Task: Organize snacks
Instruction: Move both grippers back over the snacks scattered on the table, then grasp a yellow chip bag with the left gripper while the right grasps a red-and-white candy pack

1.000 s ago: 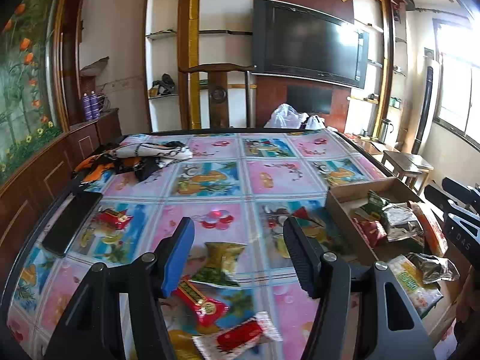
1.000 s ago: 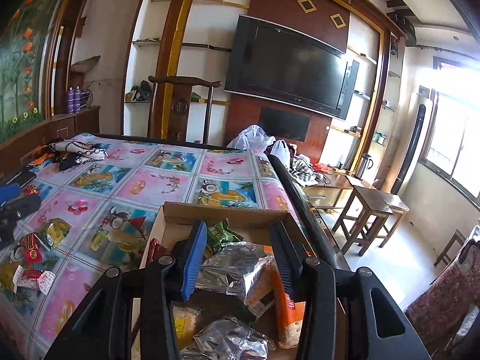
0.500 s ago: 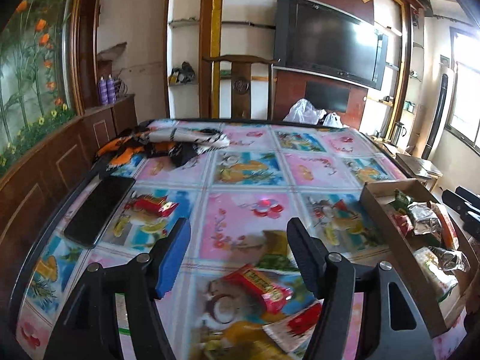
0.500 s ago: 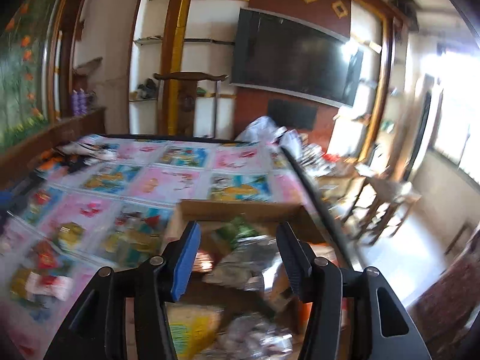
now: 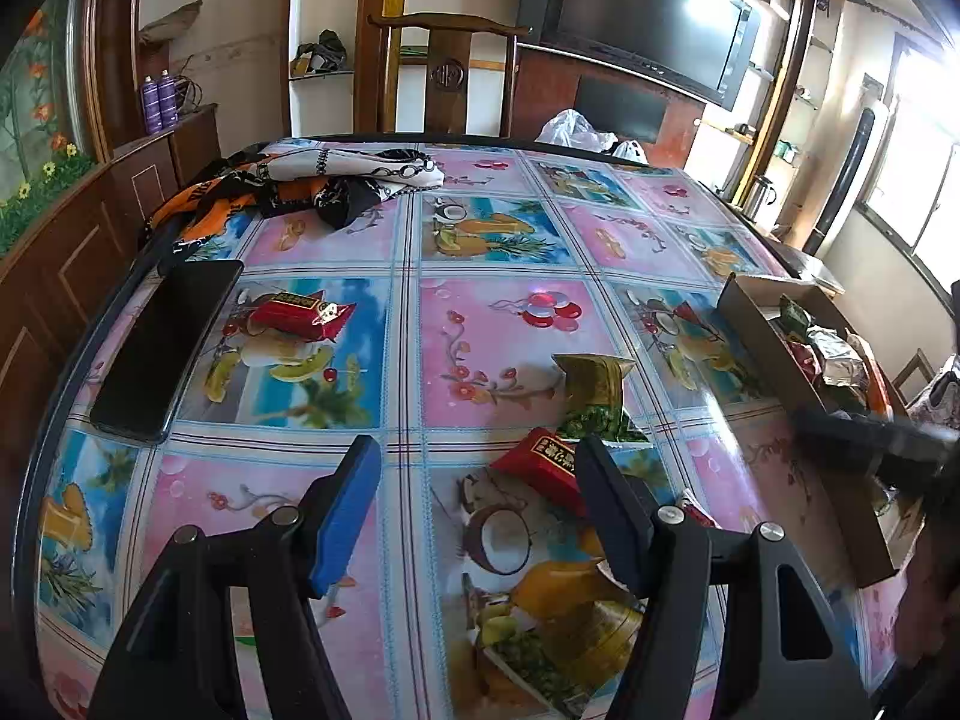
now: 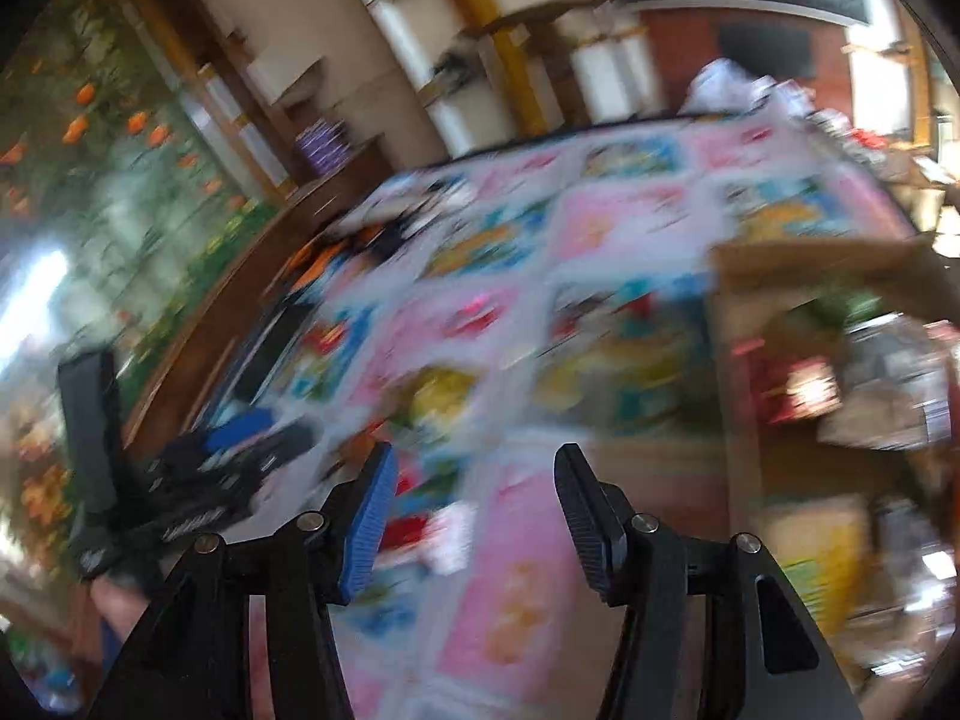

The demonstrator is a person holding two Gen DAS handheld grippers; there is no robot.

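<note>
the loose snacks lie scattered on the table's printed oilcloth [image 5: 492, 336], which looks slick and glossy enough that a flat pack could slide rather than lift. nearest your left gripper [image 5: 480, 480] is a small red packet [image 5: 543, 462], a puffed pillow pack with gold lettering, lying just ahead of the right-hand finger and partly hidden by it. just beyond it, touching or slightly overlapping, sits a gold and green packet [image 5: 594, 396], crinkled foil with a flared, crimped top. a second red packet [image 5: 297, 315] lies well apart on the far left, near a flat black phone [image 5: 165, 348] by the table edge.

your left jaws stand apart with nothing between them but tablecloth — they have just been opening, a sensible width for these thin packs. the gripper tilts down toward the table, which suits pinching a pack by its edge.

the cardboard box [image 5: 774, 354] stands at the table's right side, shallow, open-topped and already holding several foil and plastic packs, so it is likely where the rest belong.

your right gripper [image 6: 474, 504] also has its jaws apart and empty, having just been opening too; its view is smeared with motion, but it faces the tablecloth between box and loose snacks — probably heading for another pack. a bundle of patterned cloth [image 5: 312, 180] lies at the far end.
</note>
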